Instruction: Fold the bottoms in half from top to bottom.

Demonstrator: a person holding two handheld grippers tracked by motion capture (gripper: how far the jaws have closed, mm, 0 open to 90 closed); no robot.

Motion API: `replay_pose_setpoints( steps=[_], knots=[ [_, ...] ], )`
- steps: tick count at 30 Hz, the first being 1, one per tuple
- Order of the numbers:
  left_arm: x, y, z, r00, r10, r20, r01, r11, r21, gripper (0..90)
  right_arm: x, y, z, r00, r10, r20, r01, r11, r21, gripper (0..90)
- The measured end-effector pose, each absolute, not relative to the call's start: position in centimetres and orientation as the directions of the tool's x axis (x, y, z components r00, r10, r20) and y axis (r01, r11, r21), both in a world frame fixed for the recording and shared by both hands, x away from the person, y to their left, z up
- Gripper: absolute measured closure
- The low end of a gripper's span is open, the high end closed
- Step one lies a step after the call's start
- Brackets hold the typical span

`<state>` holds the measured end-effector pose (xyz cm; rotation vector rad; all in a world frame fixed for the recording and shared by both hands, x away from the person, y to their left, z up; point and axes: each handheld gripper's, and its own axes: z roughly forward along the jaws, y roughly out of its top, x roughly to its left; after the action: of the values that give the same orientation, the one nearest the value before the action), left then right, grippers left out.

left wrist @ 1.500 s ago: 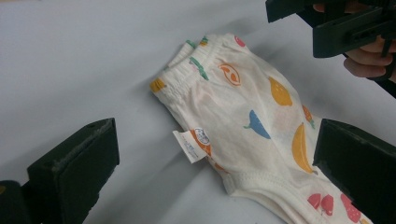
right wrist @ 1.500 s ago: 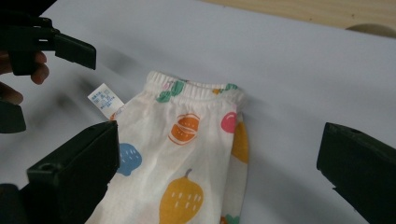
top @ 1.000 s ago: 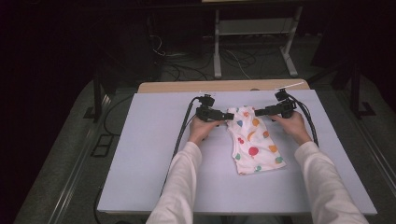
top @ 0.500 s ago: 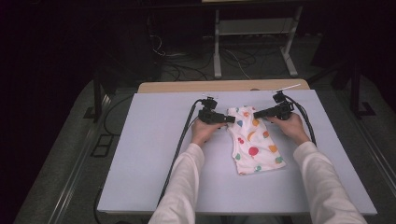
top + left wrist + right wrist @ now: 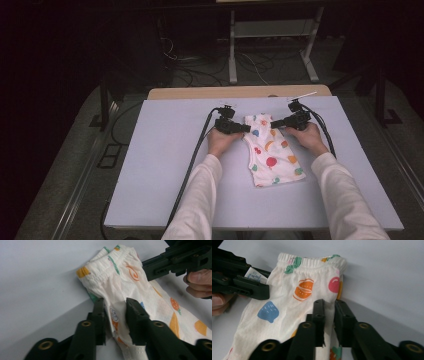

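A big pale table [image 5: 165,165] takes up most of the high view, with dark floor and cables behind it. A person's two arms in white sleeves [image 5: 197,200] come in from the bottom. On the table, a bit to the right of the middle and toward the far side, lies a small pair of white pants [image 5: 270,152] with bright dots and fruit shapes on it. It lies flat, with its stretchy waistband [image 5: 309,261] at the far end. The left gripper [image 5: 245,128] is at the left edge of the pants, just below the waistband. Its jaws have just been closing, and they now pinch a fold of the cloth between them. The right gripper [image 5: 274,123] is at the right edge of the pants, also near the top. Its jaws have just been closing too, and they squeeze a thin fold of cloth, almost touching each other. A little white label [image 5: 254,275] pokes out by the waistband, next to the left gripper.
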<state>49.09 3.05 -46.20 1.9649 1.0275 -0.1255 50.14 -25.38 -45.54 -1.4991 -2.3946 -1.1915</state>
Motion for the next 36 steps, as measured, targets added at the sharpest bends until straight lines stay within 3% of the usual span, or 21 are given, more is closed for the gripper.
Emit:
replay_pose_setpoints(
  steps=[3, 6, 24, 36],
  knots=[
    [48.9, 2.7, -46.1, 0.655, 0.633, -0.412, 0.690, -0.280, 0.667, 82.7, 50.1, -25.3, -45.6, -0.512, 0.742, 0.433, 0.793, 0.215, 0.570, 86.7],
    [48.8, 2.7, -45.9, 0.651, 0.636, -0.414, 0.693, -0.274, 0.667, 86.2, 49.9, -25.4, -45.4, -0.509, 0.746, 0.429, 0.789, 0.206, 0.579, 87.4],
    [47.4, 3.4, -44.3, 0.639, 0.584, -0.499, 0.707, -0.191, 0.681, 86.7, 47.1, -26.8, -43.2, -0.539, 0.724, 0.429, 0.725, 0.140, 0.675, 87.7],
    [45.9, 3.5, -43.0, 0.663, 0.573, -0.482, 0.687, -0.209, 0.696, 86.7, 45.3, -27.0, -42.4, -0.569, 0.723, 0.393, 0.690, 0.159, 0.706, 87.7]
  ],
)
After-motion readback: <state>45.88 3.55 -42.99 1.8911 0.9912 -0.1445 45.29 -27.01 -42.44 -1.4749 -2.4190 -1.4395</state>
